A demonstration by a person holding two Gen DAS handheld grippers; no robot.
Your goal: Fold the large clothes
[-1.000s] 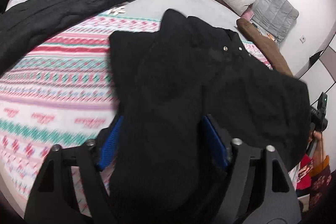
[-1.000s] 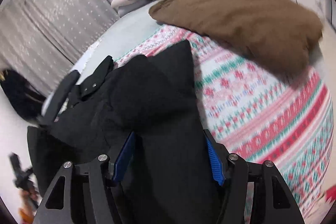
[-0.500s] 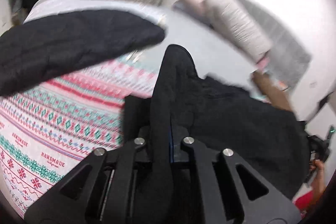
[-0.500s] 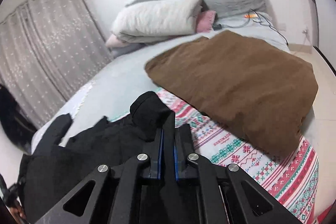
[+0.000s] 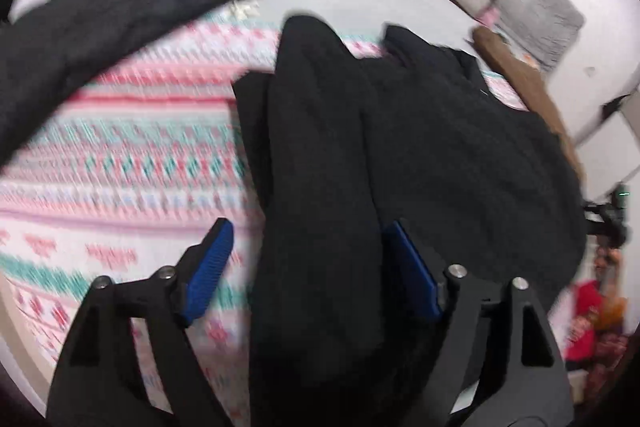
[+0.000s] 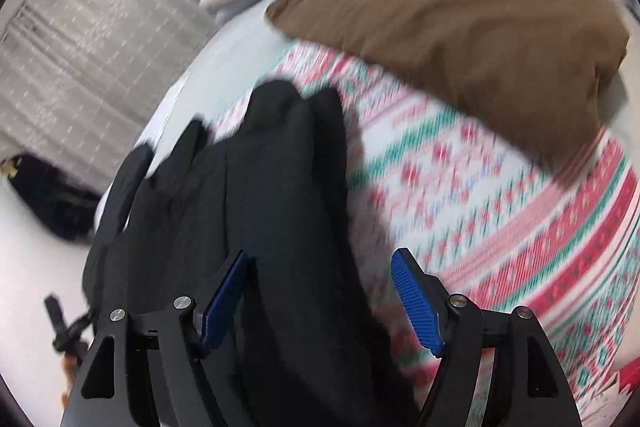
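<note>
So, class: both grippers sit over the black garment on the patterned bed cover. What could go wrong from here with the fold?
1. The left gripper and right gripper are opening with the black garment between their pads; the fold may slump or spring apart.
2. Cloth lies against the left gripper's right-hand pad; it might snag and drag as the gripper pulls away.
3. The brown cloth lies close by on the bed cover; a wide swing could disturb it.

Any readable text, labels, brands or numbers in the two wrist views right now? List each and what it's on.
None readable.
Patterned blanket: blurred by motion in both views; any woven lettering cannot be made out.
Black garment: no legible label or brand.
Red items at the left wrist view's right edge: too small and blurred to tell.
</note>
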